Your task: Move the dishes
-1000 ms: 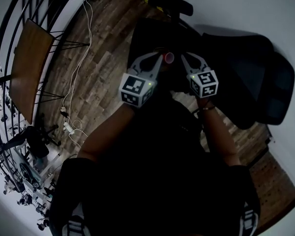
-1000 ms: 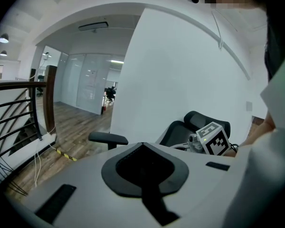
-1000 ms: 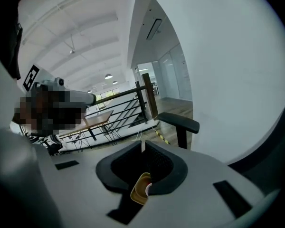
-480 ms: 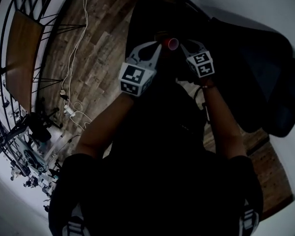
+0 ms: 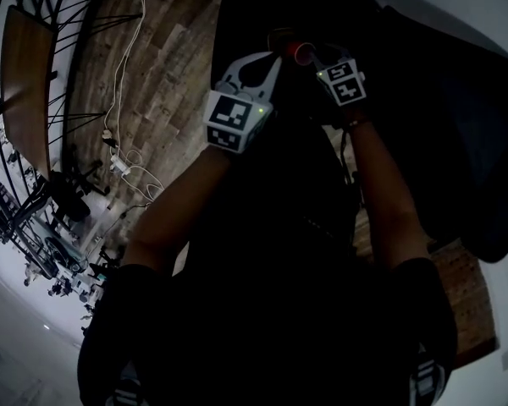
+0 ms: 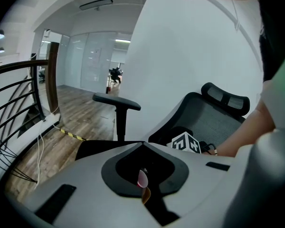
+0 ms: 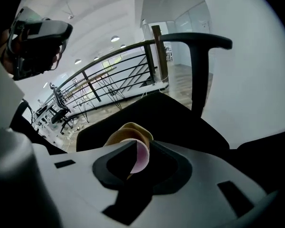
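A small red-pink dish (image 5: pixel 303 53) hangs in the air between the two gripper tips, above a black office chair (image 5: pixel 457 125). My left gripper (image 5: pixel 275 60) reaches it from the left and my right gripper (image 5: pixel 316 55) from the right. Seen edge-on in the left gripper view, the dish (image 6: pixel 142 178) is a thin pink sliver inside the shut jaws. In the right gripper view the dish (image 7: pixel 141 156) is a pink disc between shut jaws, with a yellowish curved thing (image 7: pixel 128 131) behind it. What that yellowish thing is I cannot tell.
The chair's armrest (image 6: pixel 116 102) stands just ahead, beside a white wall (image 6: pixel 190 46). Wooden floor (image 5: pixel 165 74) with loose cables (image 5: pixel 118 155) lies to the left, bounded by a black railing (image 7: pixel 114 75). The person's dark-clothed body (image 5: pixel 271 294) fills the lower head view.
Both grippers and the dish have moved upward and a little right in the head view, farther out over the chair. The jaws stay shut.
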Action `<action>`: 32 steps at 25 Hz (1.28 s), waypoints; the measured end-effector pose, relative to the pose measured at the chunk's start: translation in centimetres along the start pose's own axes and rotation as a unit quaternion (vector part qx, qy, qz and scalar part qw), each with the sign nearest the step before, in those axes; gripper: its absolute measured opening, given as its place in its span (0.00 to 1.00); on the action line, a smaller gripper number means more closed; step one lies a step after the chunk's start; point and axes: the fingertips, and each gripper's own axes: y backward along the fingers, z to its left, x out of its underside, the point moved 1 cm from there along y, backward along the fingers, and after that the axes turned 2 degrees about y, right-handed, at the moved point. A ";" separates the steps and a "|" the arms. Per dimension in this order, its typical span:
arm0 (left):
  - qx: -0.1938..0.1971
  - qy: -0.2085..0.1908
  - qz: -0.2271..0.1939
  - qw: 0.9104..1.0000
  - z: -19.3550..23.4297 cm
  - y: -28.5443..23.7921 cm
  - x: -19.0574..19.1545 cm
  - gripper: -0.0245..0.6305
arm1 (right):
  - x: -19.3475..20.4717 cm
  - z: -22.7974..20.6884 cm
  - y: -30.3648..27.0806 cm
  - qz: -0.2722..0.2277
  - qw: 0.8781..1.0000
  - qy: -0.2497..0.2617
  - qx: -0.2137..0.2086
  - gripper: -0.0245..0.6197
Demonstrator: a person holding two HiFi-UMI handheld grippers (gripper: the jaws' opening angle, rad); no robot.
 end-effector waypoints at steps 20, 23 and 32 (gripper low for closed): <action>-0.025 0.002 0.009 1.000 0.7 1.2 1.4 0.03 | 1.8 1.0 -2.9 0.039 0.999 -0.007 0.022 0.07; -0.026 0.003 0.002 1.000 0.0 1.8 0.9 0.03 | 1.0 1.7 -0.8 0.029 0.999 -0.007 0.031 0.07; -0.030 0.006 -0.028 0.999 -1.7 4.3 -1.5 0.03 | -3.9 3.1 8.1 -0.015 0.997 -0.042 0.059 0.06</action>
